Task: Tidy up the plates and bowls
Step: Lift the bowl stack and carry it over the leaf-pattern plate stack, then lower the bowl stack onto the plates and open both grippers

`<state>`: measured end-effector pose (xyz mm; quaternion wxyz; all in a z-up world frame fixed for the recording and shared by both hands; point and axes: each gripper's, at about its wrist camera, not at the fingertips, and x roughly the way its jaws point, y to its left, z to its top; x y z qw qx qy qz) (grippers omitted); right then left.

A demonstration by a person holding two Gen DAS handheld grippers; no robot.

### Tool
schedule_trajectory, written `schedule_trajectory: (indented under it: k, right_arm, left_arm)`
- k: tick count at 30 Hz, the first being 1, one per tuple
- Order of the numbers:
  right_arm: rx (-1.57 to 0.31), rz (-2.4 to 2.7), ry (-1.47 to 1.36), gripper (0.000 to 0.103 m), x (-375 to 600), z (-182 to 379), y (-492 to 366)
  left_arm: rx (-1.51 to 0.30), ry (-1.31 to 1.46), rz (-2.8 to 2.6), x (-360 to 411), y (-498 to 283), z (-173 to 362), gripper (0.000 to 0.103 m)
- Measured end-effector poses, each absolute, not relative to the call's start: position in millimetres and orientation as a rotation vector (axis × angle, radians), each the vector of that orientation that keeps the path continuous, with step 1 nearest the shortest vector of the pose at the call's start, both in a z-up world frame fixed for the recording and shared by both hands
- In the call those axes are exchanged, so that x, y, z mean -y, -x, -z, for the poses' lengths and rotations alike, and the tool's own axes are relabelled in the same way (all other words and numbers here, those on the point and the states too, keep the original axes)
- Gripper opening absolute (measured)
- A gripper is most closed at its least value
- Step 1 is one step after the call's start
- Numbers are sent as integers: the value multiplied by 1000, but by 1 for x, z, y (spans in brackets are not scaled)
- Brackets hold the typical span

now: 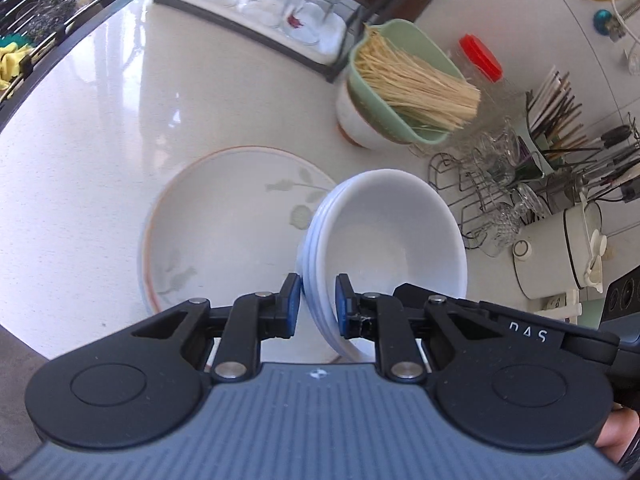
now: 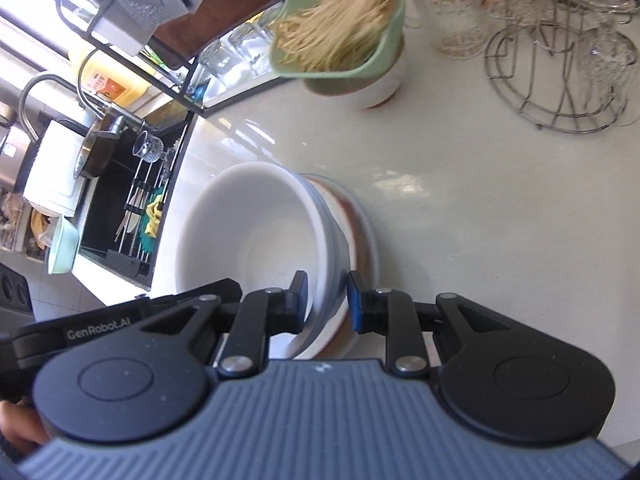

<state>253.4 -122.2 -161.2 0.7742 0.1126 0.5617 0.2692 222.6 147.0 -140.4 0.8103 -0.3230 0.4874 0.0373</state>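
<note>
A stack of white bowls [image 1: 384, 240] hangs tilted above the right part of a large floral plate [image 1: 224, 232] with an orange rim, which lies on the white counter. My left gripper [image 1: 318, 292] is shut on the stack's near-left rim, blue pads on both sides of the wall. In the right wrist view the same white bowls [image 2: 248, 240] fill the middle. My right gripper [image 2: 328, 292] is shut on their right rim. A brown-edged rim [image 2: 366, 240] shows just behind the stack; I cannot tell whether it is the plate or the lowest bowl.
A green strainer of noodles [image 1: 404, 84] sits on a white bowl behind. A black-framed tray of glasses [image 1: 260, 8] stands at the back. A wire rack with glasses [image 1: 492, 200], a utensil holder [image 1: 560, 120] and a white pot [image 1: 560, 256] crowd the right. The sink [image 2: 120, 200] lies left.
</note>
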Motion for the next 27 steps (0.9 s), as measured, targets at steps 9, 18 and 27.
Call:
schedule_trajectory:
  k: [9,18,27]
  right_arm:
    - [-1253,-554,-215,24,87,186,-248]
    - [-1247,-517,-216,26,72,195,-245]
    - [-1181,-508,-195,30,74,185,-243]
  left_arm:
    - [-1092,725,-85,-178,-221,168,20]
    - [-1117,688,-78,-191,-225,184,21]
    - [-1095,611,-72,-194,-223,177,44]
